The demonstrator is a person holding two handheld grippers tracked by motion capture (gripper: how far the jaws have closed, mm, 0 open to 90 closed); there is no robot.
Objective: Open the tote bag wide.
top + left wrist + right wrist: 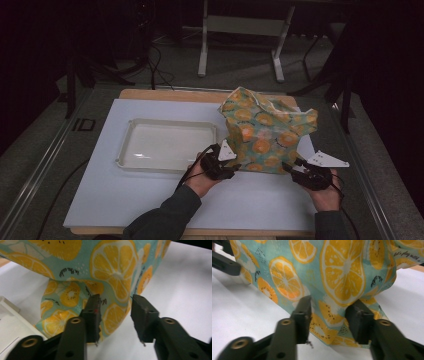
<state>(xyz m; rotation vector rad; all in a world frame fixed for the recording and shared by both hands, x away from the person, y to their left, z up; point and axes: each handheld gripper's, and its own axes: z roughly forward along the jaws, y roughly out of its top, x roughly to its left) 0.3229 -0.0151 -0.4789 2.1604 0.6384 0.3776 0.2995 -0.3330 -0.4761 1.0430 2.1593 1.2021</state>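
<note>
Working the citrus-print cloth [265, 132], heaped just right of the clear tray [167, 145] — my left gripper [227, 167] and right gripper [295, 167] stand half-wide at its near hem, neither clamped yet — all handling remains, I judge.

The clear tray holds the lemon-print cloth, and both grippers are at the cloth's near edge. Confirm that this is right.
Not quite. The clear tray holds nothing; the lemon-print cloth stands bunched up on the white board, to the right of the tray, as the high view shows. The rest stands: the left gripper and the right gripper are both at the cloth's near edge.
</note>
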